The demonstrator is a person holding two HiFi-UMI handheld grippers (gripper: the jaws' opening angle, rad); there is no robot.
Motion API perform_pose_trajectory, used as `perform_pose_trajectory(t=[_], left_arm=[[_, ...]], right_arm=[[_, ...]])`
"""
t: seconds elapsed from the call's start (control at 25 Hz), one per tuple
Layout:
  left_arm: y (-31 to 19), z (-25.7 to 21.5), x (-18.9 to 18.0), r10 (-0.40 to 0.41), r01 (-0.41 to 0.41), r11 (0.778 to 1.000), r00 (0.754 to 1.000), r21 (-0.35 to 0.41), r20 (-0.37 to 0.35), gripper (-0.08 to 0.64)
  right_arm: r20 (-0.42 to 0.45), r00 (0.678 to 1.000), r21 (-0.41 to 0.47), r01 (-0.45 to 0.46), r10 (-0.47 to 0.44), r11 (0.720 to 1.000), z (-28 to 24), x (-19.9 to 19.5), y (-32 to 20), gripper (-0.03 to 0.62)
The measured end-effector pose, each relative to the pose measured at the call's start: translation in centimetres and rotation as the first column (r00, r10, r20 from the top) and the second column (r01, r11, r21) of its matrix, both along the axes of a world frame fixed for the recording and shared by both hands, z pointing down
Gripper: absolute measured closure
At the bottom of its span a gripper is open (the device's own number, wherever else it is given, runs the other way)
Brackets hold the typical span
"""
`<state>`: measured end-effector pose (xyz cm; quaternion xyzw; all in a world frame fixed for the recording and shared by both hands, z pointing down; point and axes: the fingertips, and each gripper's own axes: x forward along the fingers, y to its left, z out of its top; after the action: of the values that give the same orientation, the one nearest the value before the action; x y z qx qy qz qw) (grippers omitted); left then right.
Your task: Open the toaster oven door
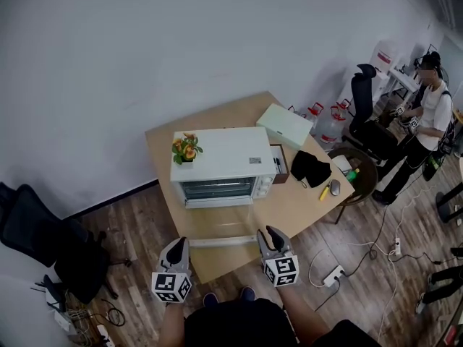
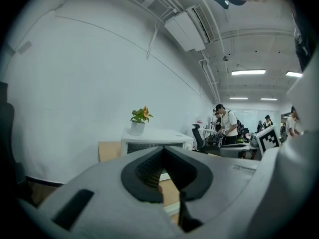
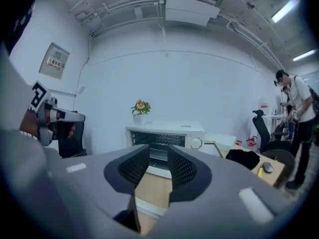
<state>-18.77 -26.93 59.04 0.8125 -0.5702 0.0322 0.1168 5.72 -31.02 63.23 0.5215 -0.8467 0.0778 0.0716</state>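
Head view shows a black office chair at lower left, then the left gripper, its jaws closed together on nothing. At centre the white toaster oven stands on the wooden surface, with a potted flower on top. Its glass door already lies dropped flat toward the frame's bottom, its handle bar at the lower edge. The door is probably stiff, hinged and breakable, and best taken by that bar. The right gripper hangs just right of the bar, jaws apart and empty. Further right lie a pale box, a black cloth and a mouse; nothing blocks the door.
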Motion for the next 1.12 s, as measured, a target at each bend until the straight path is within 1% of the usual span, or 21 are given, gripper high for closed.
perform_pose_trajectory(t=[0.08,0.16,0.2,0.28,0.4,0.44,0.48,0.52,0.84,1.12], left_arm=[[0.1,-0.1,0.1,0.008,-0.008,1.000,1.000,0.002,0.007,0.560],[0.2,-0.1,0.0,0.009,-0.009,1.000,1.000,0.003,0.006,0.561],[0.3,-0.1,0.1,0.010,-0.010,1.000,1.000,0.003,0.007,0.560],[0.5,0.0,0.2,0.016,-0.016,1.000,1.000,0.001,0.011,0.560],[0.6,0.0,0.2,0.021,-0.021,1.000,1.000,0.001,0.011,0.560],[0.6,-0.1,0.2,0.022,-0.022,1.000,1.000,0.002,0.012,0.560],[0.7,-0.1,0.2,0.022,-0.022,1.000,1.000,0.003,0.014,0.560],[0.8,-0.2,0.2,0.023,-0.023,1.000,1.000,0.004,0.018,0.560],[1.0,-0.4,-0.3,0.016,-0.016,1.000,1.000,0.009,0.009,0.560],[1.3,-0.5,-0.7,-0.001,0.001,1.000,1.000,0.018,0.020,0.561]], right_arm=[[0.020,1.000,-0.007,-0.004,0.004,1.000,0.0,0.0,0.5,0.466],[0.021,1.000,0.008,-0.001,0.001,1.000,-0.4,-0.3,0.9,0.468],[0.020,1.000,0.017,-0.002,0.002,1.000,-0.7,-0.4,0.9,0.477],[0.019,1.000,0.035,-0.009,0.009,0.999,-1.3,-0.4,1.1,0.516],[0.015,1.000,0.052,-0.014,0.013,0.999,-1.9,-0.6,1.2,0.523],[0.015,1.000,0.055,-0.017,0.016,0.998,-1.9,-0.6,1.2,0.534],[0.013,1.000,0.060,-0.022,0.021,0.998,-2.0,-0.6,1.3,0.566],[0.011,1.000,0.062,-0.025,0.024,0.998,-2.0,-0.6,1.5,0.581],[0.017,1.000,0.071,0.001,-0.002,0.998,-2.6,-1.1,1.9,0.581],[0.028,1.000,0.050,-0.004,0.002,0.999,-2.4,-0.9,2.0,0.581]])
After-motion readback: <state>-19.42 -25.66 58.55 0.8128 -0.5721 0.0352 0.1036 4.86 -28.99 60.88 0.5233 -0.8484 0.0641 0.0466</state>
